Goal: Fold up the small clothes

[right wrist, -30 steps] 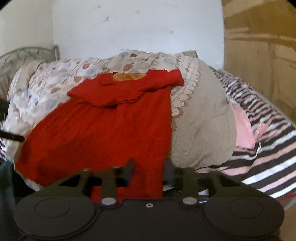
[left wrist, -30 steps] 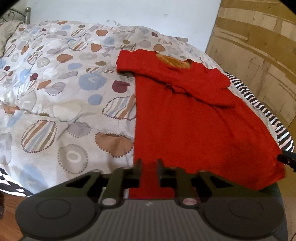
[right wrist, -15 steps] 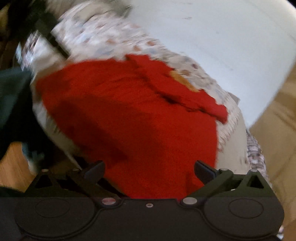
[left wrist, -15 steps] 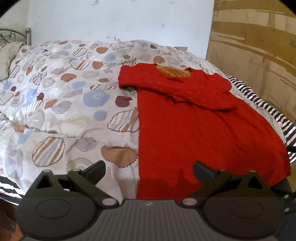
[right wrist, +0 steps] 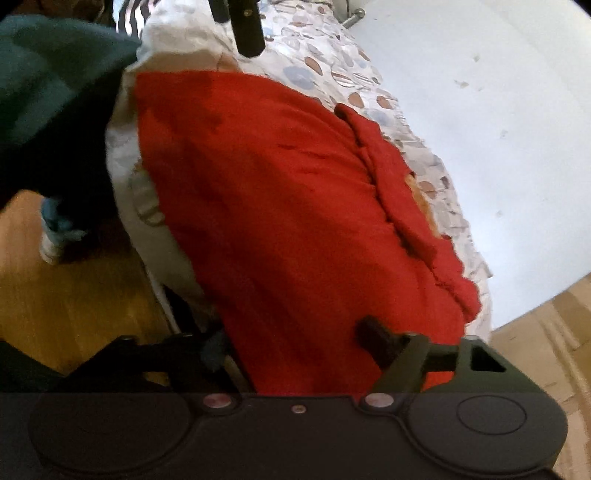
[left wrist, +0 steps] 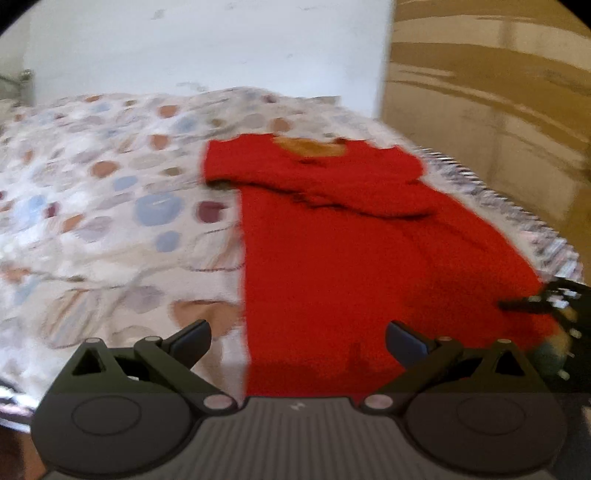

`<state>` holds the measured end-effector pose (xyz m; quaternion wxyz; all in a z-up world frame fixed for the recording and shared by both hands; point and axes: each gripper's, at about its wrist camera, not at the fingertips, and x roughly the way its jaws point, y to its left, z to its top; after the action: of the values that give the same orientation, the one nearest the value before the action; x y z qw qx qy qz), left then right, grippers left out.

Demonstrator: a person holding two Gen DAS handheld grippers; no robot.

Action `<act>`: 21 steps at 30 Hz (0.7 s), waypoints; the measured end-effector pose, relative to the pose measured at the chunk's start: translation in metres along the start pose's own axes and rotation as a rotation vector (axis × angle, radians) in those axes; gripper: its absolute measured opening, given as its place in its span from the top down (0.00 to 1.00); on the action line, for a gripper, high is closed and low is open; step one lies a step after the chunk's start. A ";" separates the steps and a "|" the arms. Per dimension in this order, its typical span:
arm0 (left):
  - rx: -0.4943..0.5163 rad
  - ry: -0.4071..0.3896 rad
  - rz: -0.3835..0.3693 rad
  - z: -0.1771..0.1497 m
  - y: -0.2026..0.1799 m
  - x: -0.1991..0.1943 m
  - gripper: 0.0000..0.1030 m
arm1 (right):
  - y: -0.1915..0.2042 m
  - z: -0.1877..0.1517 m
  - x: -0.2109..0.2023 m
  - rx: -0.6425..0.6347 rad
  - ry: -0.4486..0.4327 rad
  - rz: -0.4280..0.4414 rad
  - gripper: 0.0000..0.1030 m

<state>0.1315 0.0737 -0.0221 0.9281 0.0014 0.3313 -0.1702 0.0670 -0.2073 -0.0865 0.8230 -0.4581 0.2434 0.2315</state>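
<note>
A small red dress (left wrist: 351, 251) lies spread flat on the patterned quilt (left wrist: 110, 206), neck with an orange lining at the far end, hem toward me. My left gripper (left wrist: 297, 338) is open and empty just above the hem. My right gripper (right wrist: 291, 339) is open, rolled sideways, its fingers spread over the dress's (right wrist: 280, 206) right lower edge. The right gripper also shows at the dress's right corner in the left wrist view (left wrist: 546, 302). The left gripper's tip shows at the top of the right wrist view (right wrist: 243, 26).
A white wall (left wrist: 207, 48) stands behind the bed and a wooden panel (left wrist: 487, 92) on the right. A striped sheet (left wrist: 509, 206) runs along the bed's right side. A person's dark teal clothing (right wrist: 48, 96) and wooden floor (right wrist: 74, 295) lie by the bed edge.
Both grippers opened from shut on the hem and let go of it. The left pulled back and tipped up a little. The right rolled sideways and moved close to the dress's right edge.
</note>
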 end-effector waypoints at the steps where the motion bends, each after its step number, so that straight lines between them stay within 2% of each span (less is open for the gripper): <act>1: 0.017 -0.004 -0.040 -0.002 -0.003 -0.002 0.01 | -0.004 -0.001 -0.003 0.018 -0.006 0.021 0.42; 2: 0.038 -0.008 -0.067 -0.003 -0.005 -0.004 0.01 | -0.007 -0.002 -0.006 0.031 -0.011 0.037 0.45; 5: 0.154 -0.034 -0.118 -0.012 -0.021 -0.008 0.01 | -0.023 -0.002 -0.012 0.088 -0.022 0.099 0.63; 7: 0.247 -0.030 -0.129 -0.017 -0.035 -0.008 0.01 | -0.037 -0.001 -0.017 0.154 -0.038 0.138 0.84; 11: 0.345 0.007 -0.138 -0.026 -0.056 -0.001 0.01 | -0.073 0.005 -0.019 0.316 -0.051 0.246 0.88; 14: 0.402 0.032 -0.146 -0.032 -0.071 0.005 0.00 | -0.110 0.005 -0.010 0.520 -0.045 0.375 0.88; 18: 0.481 0.080 -0.055 -0.038 -0.091 0.026 0.01 | -0.158 -0.003 0.017 0.833 0.000 0.551 0.88; 21: 0.468 0.118 -0.031 -0.039 -0.096 0.043 0.01 | -0.181 -0.012 0.034 1.020 0.034 0.647 0.88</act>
<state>0.1085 -0.0263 -0.0686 0.8787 0.2212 0.3365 -0.2563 0.2006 -0.2978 0.0033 0.8225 0.0879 0.4639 0.3170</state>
